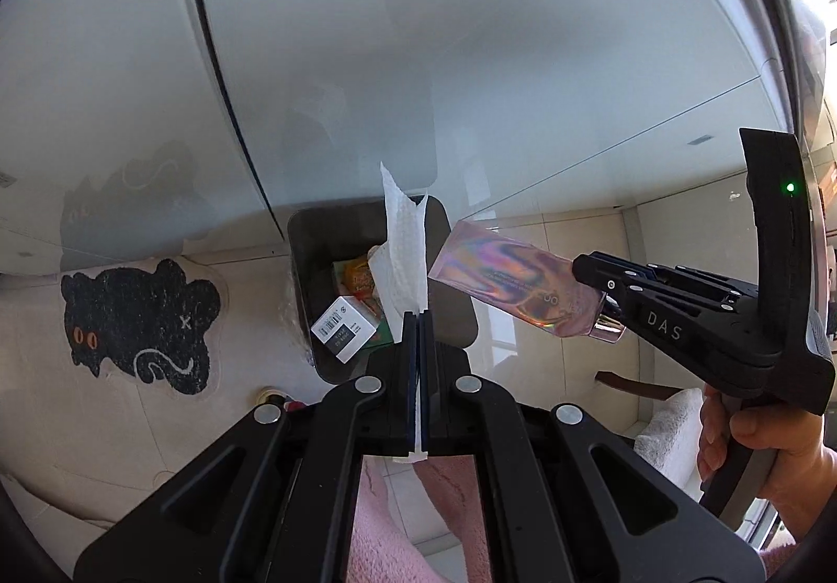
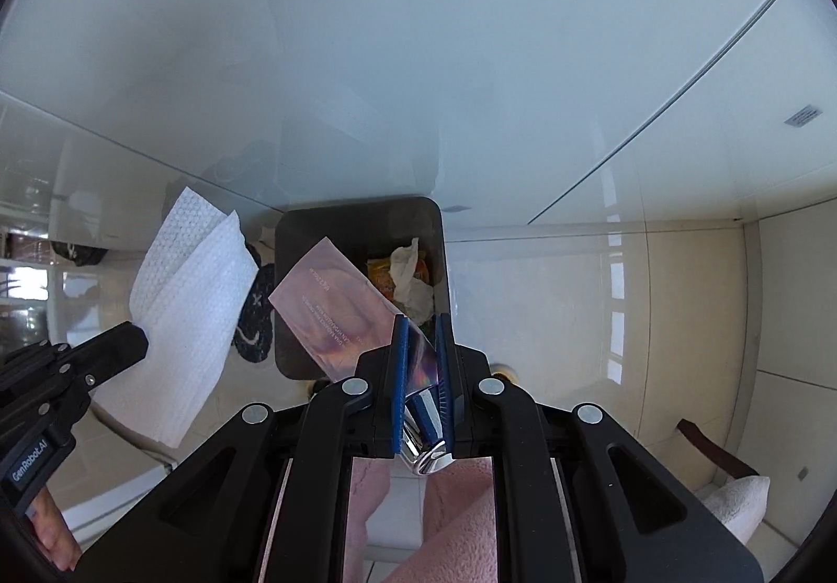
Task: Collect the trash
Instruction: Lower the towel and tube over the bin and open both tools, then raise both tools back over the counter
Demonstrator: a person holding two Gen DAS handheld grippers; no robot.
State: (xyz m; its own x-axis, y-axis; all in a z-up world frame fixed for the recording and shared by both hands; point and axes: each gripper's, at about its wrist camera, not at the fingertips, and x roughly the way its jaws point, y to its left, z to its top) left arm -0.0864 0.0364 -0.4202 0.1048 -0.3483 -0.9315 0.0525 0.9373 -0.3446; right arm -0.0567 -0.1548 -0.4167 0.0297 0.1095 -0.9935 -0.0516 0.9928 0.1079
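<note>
Both pieces of trash poised over the bin, drop pending.
Left gripper clenches a paper towel; right gripper grasps an iridescent tube above the dark bin. Next, I judge: centre each, then loosen the fingers.

Tube print too small; bin bottom hidden by trash.

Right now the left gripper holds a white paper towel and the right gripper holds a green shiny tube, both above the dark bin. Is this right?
Not quite: the tube is not green but iridescent pink, as the left wrist view shows. The rest holds: the left gripper is shut on the white paper towel, the right gripper grips the tube, and both hang above the dark bin.
</note>
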